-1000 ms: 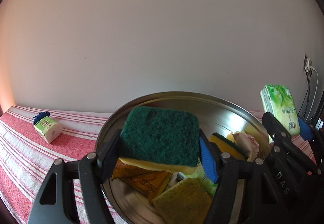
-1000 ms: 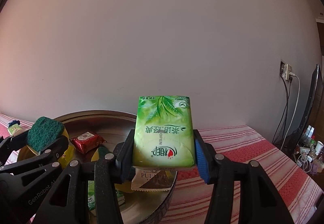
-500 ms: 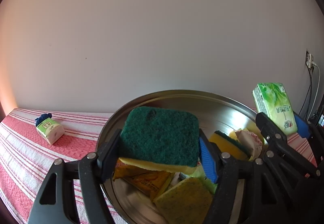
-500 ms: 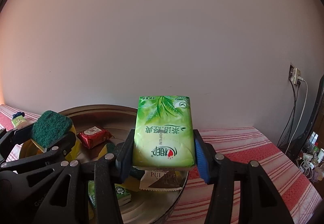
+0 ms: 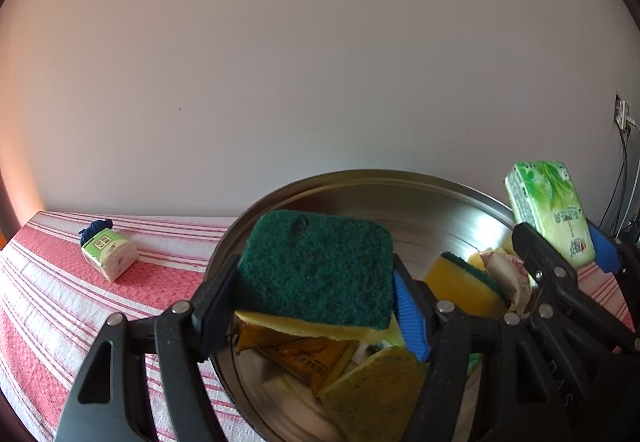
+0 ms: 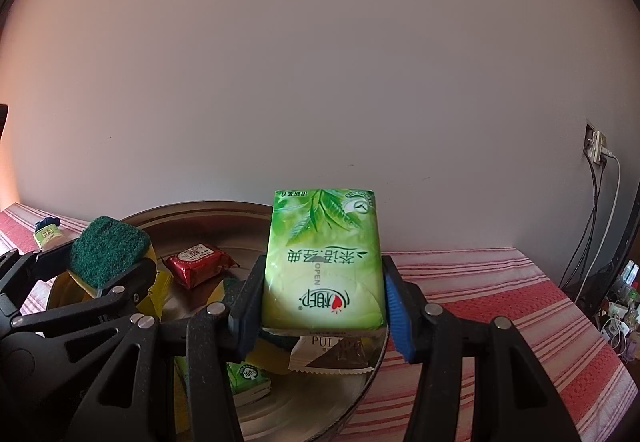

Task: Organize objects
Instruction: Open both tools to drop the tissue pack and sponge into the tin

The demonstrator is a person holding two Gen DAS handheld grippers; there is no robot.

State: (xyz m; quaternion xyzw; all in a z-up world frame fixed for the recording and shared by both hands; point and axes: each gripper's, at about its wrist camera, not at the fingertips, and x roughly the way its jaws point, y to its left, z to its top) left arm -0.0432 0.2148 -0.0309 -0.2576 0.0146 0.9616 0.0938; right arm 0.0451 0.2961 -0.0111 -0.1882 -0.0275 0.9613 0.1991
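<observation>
My left gripper [image 5: 316, 294] is shut on a sponge [image 5: 316, 266] with a dark green scouring top and a yellow base, held above a round steel basin [image 5: 360, 182]. My right gripper [image 6: 320, 302] is shut on a green tissue pack [image 6: 324, 262], lifted over the basin's right rim [image 6: 200, 208]. Each gripper shows in the other's view: the sponge [image 6: 106, 252] at the left, the tissue pack [image 5: 548, 212] at the right. Inside the basin lie another yellow-green sponge [image 5: 464, 282], a flat yellow sponge [image 5: 376, 398], an orange packet [image 5: 308, 356] and a red packet [image 6: 198, 264].
A small green tissue pack [image 5: 108, 254] with a dark blue tuft lies on the red and white striped cloth [image 5: 48, 302] left of the basin. A brown-white packet [image 6: 332, 356] rests on the basin's right edge. A wall socket [image 6: 596, 144] with cables and clutter stand at the far right.
Both wrist views have swung slightly, so the basin and the other gripper sit a little further right in each. Both grips hold unchanged.
</observation>
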